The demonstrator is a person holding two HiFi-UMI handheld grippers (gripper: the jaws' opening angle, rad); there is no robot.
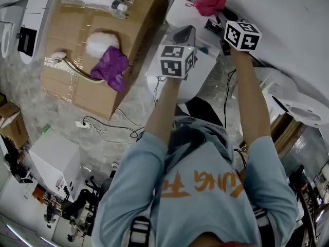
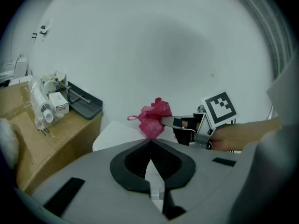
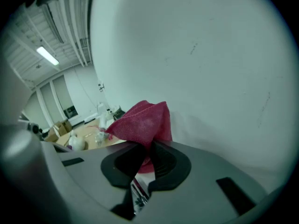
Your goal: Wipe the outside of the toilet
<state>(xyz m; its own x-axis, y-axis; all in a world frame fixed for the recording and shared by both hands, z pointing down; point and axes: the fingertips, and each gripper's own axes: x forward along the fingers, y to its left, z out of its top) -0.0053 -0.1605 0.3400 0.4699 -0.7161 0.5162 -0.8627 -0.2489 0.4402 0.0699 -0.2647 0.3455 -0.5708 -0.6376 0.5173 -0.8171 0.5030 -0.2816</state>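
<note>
A person in a light blue top is reaching both arms forward over a white ceramic toilet [image 1: 206, 70]. The right gripper [image 3: 147, 146] is pinching a crumpled crimson cloth [image 3: 142, 119] between its black jaws and holding it up by a plain white wall [image 3: 210, 55], at about one o'clock from the toilet in the head view. Whether the cloth is touching the porcelain cannot be told.

The left gripper [image 2: 150, 143] is hovering just beside it, at roughly seven o'clock from the right one. Its jaws are pressed together with nothing between them, and it is pointing toward the cloth and the toilet's white top.

At nine o'clock from the toilet, a large brown cardboard box [image 1: 72, 81] is sitting on the marbled floor. It is carrying a bunched purple cloth [image 1: 111, 66] and, touching that at its eleven o'clock, a fluffy white duster head [image 1: 101, 43].
</note>
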